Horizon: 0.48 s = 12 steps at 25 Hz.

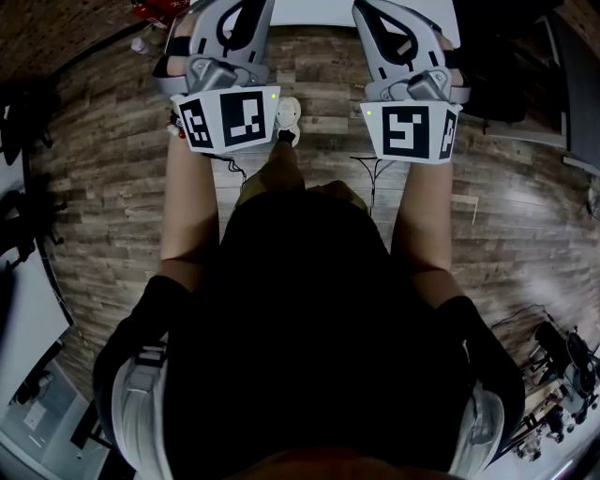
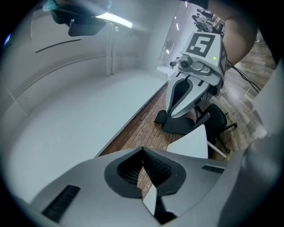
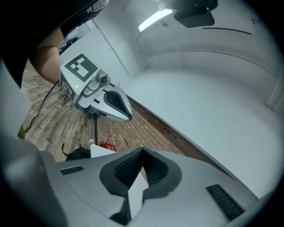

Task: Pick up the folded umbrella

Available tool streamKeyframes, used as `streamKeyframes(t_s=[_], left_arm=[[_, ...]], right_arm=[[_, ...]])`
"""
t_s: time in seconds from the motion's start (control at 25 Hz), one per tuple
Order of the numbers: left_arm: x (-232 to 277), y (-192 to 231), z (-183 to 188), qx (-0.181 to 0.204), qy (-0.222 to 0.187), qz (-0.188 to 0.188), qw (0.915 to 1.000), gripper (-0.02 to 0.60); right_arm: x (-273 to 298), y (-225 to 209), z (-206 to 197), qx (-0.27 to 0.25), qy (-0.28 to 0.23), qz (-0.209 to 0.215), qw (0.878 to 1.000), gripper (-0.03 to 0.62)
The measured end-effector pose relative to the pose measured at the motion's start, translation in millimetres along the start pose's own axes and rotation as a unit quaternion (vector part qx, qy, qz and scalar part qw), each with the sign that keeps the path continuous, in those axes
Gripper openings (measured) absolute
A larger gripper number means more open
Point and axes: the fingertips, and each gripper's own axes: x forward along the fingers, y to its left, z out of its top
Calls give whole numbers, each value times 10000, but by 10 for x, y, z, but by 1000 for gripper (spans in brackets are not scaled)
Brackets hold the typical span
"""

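Wood-plank floor (image 1: 319,75) meets a white wall (image 2: 80,119); white worktop (image 1: 314,9) ahead. Left hand-held gripper (image 2: 143,150) and right hand-held gripper (image 3: 142,150): jaws together, empty.

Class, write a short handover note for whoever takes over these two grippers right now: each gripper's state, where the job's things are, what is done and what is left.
Grippers: left gripper shut, empty; right gripper shut, empty. Both are held side by side over the wooden floor.
Things: the umbrella shows in no view, so its place cannot be told.
Done: nothing yet; no grasp made.
Left: find the umbrella, open a gripper, close on it, lift.
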Motion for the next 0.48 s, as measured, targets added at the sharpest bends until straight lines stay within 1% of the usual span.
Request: streamKeyframes(t_s=[0.28, 0.48], left_arm=[[314, 31, -128, -55, -37, -103, 9999, 12], [543, 133, -237, -88, -54, -115, 9999, 12]], right_arm=[[310, -49, -85, 24, 42, 120, 9999, 28], [510, -156, -123, 27, 56, 93, 9999, 28]])
